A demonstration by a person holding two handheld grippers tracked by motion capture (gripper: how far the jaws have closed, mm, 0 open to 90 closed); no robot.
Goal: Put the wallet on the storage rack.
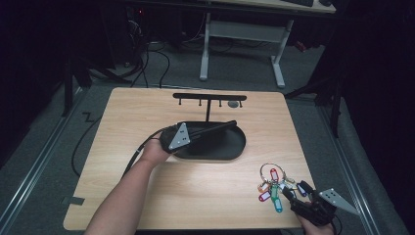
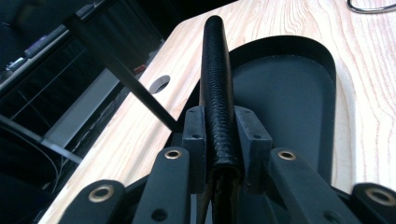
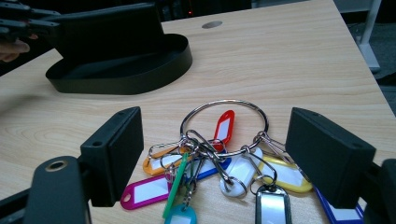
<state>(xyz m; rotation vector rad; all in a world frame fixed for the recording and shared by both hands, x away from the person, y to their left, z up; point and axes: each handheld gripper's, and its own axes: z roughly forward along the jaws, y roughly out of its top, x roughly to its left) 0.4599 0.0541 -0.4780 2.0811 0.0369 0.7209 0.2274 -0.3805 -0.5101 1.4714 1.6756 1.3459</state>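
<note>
While the left hand-held gripper point(image 2: 219, 140) clamps one black, textured leather wallet point(image 2: 215, 84) above one matte oval black tray point(image 1: 230, 147), the right hand-held gripper point(image 3: 212, 163) spreads wide, empty, around one steel ring point(image 3: 224, 126) of roughly nine coloured plastic tags on the woodgrain bench point(image 1: 195, 191).

Black wallet point(image 1: 215, 129): flat, leather-textured, held edge-up, level, above the oval tray, frame centre. Key ring point(image 1: 270, 172) with coloured tags point(image 1: 274, 191): flat on table, lower right.
</note>
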